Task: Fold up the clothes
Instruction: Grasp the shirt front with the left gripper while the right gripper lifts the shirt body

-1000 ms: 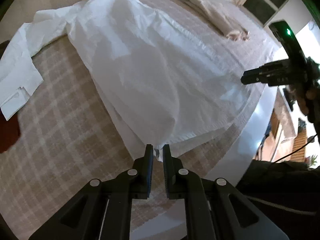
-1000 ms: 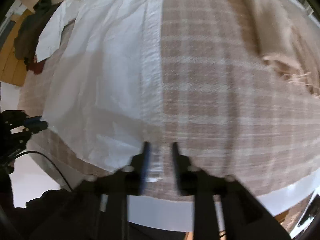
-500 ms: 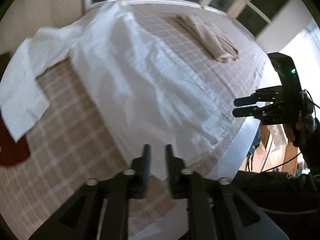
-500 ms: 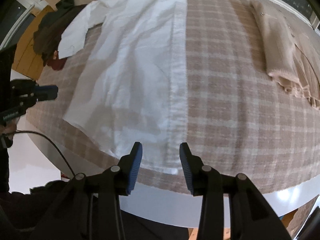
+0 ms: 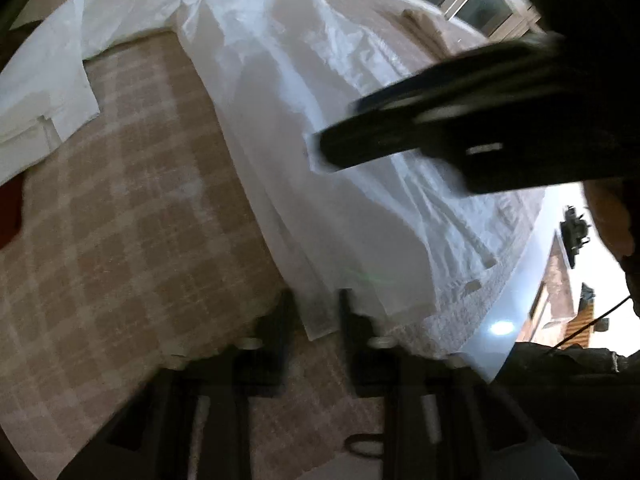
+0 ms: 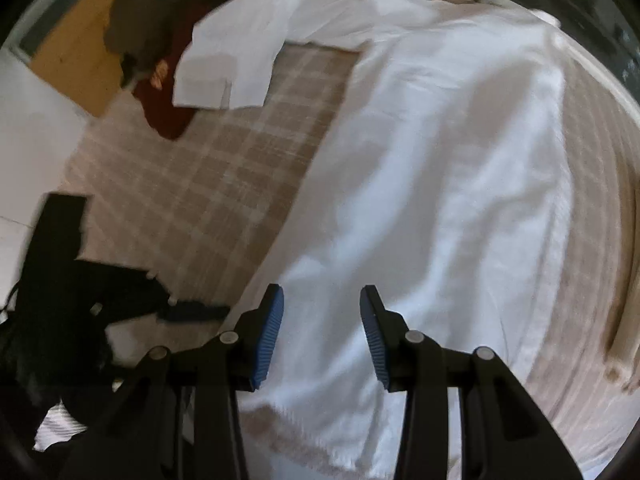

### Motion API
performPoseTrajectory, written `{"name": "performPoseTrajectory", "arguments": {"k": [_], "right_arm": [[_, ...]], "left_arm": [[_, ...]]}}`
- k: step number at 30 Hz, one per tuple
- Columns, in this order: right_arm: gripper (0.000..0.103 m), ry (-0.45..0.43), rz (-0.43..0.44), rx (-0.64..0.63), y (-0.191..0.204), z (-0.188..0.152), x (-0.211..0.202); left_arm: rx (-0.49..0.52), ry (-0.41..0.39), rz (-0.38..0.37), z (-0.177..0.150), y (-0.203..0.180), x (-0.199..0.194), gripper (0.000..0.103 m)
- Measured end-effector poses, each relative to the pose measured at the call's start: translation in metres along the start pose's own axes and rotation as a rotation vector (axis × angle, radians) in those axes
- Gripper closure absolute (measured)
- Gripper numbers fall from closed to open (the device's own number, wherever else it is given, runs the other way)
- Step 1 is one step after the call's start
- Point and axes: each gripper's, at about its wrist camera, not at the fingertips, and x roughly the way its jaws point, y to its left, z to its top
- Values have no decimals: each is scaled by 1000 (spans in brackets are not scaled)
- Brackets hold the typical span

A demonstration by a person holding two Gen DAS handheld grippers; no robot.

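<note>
A plaid cloth (image 5: 132,216) covered the table, and on it the white shirt (image 6: 440,184) lay spread lengthwise, collar end far, hem near the table's edge. It was folded partway: 1 long side seemed doubled over the body, with the button strip (image 5: 456,216) running along the top on the right, while 1 sleeve (image 6: 236,60) was flung out flat to the far left, its cuff beside a dark red garment (image 6: 168,116). A tan garment (image 5: 424,28) lay far right, apparently folded.

The right gripper (image 6: 322,332) hung over the shirt's near half with its jaws wide apart and nothing between them. The left gripper (image 5: 316,320) sat low at the near left hem corner, jaws parted with the hem's edge (image 5: 318,316) between them; blur kept me from saying whether they touched it.

I judged the lengthwise folding was in hand. The sleeve would need bringing across the body, flat and square. The cloth is thin and limp, so a pinch should take the shirt only, not the plaid beneath.
</note>
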Motion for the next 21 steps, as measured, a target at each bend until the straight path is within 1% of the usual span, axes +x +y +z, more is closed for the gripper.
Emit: {"name": "performPoseTrajectory", "arguments": {"k": [3, 5, 7, 9, 11, 13, 14, 16, 17, 19, 20, 21], "right_arm": [[63, 54, -34, -28, 8, 9, 17], [63, 84, -87, -54, 13, 14, 28], [63, 104, -124, -68, 14, 17, 35], [64, 110, -117, -62, 10, 17, 36], [65, 103, -85, -60, 5, 15, 32], [86, 99, -46, -52, 0, 12, 29], [99, 109, -4, -29, -6, 10, 28], [99, 125, 108, 40, -18, 8, 24], [98, 125, 140, 63, -24, 9, 21], [88, 96, 122, 72, -36, 20, 9], [78, 81, 113, 76, -42, 26, 3], [73, 67, 104, 80, -49, 31, -4]], "left_arm": [[-16, -34, -53, -4, 6, -3, 100], [-37, -51, -81, -6, 10, -6, 100], [-39, -65, -87, -7, 11, -9, 100], [-44, -75, -99, -8, 13, -12, 100], [-52, -85, -109, -10, 14, -15, 100], [-51, -87, -106, -13, 14, -16, 100], [-48, -84, -89, -15, 14, -17, 100], [-43, -68, -45, -17, 16, -16, 100], [-36, -63, -27, -20, 15, -18, 101], [-17, -80, -7, -27, 10, -27, 100], [0, -98, -14, -29, 3, -31, 98], [18, -116, -21, -30, -4, -34, 93]]}}
